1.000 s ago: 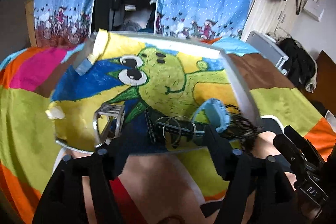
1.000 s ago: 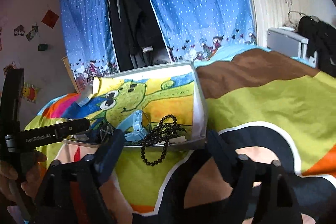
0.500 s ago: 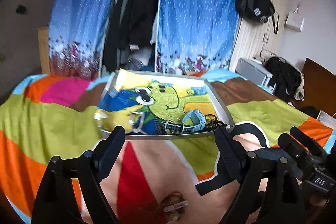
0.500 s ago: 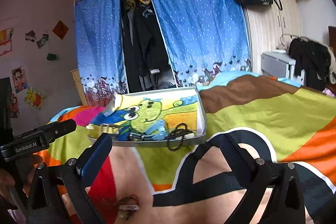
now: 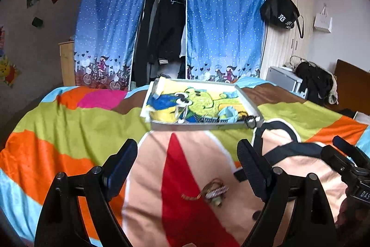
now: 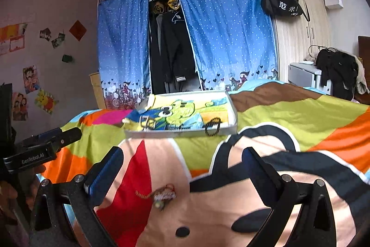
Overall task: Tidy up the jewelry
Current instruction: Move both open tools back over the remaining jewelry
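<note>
colourful bedspread (image 5: 69,122) in a bedroom with blue curtains (image 5: 222,22), white tray (image 5: 203,125) holding watch (image 5: 227,113) and black bead string (image 6: 212,126) far side, small bracelet (image 5: 214,192) lying loose on the bedspread near left gripper (image 5: 187,170) and right gripper (image 6: 182,175), both spread wide and empty.

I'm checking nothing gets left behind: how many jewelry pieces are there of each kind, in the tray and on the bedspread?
Black bead strings: 1, over the tray's front edge
Blue watches: 1
Thin ring bangles: 1 cluster, number unclear
Silver metal pieces: 1
Woven bracelets: 1, on the bedspread
Total: 5
</note>
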Available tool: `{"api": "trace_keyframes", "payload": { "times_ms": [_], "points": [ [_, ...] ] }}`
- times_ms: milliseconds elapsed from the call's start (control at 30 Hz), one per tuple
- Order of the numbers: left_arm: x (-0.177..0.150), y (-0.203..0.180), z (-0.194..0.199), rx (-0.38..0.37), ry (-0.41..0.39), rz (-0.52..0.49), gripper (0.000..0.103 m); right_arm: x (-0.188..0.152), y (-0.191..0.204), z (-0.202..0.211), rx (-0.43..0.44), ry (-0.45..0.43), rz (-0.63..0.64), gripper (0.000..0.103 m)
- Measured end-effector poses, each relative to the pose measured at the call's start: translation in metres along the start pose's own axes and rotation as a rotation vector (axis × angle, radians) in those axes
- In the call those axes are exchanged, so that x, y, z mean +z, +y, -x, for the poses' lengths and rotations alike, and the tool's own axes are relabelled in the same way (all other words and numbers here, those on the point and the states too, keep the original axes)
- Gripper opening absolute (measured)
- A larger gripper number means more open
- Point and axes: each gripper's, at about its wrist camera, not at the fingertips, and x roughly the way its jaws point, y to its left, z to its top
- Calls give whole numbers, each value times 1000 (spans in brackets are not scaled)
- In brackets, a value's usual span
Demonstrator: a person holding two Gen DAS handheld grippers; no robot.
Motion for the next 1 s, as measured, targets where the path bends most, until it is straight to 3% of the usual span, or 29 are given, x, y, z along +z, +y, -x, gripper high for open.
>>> {"api": "trace_keyframes", "payload": {
  "times_ms": [200, 333, 500, 700, 1000],
  "points": [
    [-26, 10, 9, 6, 27, -34, 84, -27, 8, 6, -9, 65, 3, 103],
    [-47, 19, 0, -4, 102, -69, 84, -47, 9, -3, -22, 132, 12, 103],
    [-76, 30, -30, -5, 241, -106, 84, -73, 3, -20, -41, 221, 5, 103],
    [-103, 40, -60, -17, 349, -132, 84, -103, -8, -45, -66, 331, -7, 103],
    [-114, 38, -99, -59, 430, -172, 84, -129, -17, -69, -72, 416, -46, 103]
  ]
}}
